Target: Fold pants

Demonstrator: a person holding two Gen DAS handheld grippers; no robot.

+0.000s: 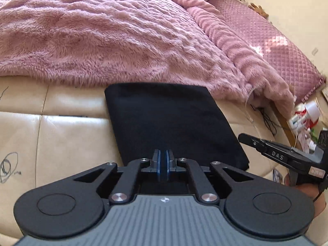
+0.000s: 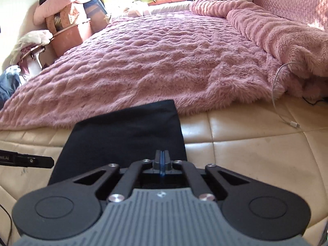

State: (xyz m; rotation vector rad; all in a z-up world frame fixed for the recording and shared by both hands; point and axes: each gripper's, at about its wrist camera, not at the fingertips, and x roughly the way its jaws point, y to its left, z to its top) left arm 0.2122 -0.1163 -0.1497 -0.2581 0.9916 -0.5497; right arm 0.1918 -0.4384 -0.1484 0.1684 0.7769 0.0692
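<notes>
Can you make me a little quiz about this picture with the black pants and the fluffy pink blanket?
1. True or false: the black pants lie folded into a flat rectangle.
2. What does the far edge of the pants reach? A) the pink blanket B) a wooden chair C) a sink
3. Fill in: the left tongs and the right tongs both look ____.

Key: 1 true. 2 A. 3 shut, with no cloth seen between the blue pads.
</notes>
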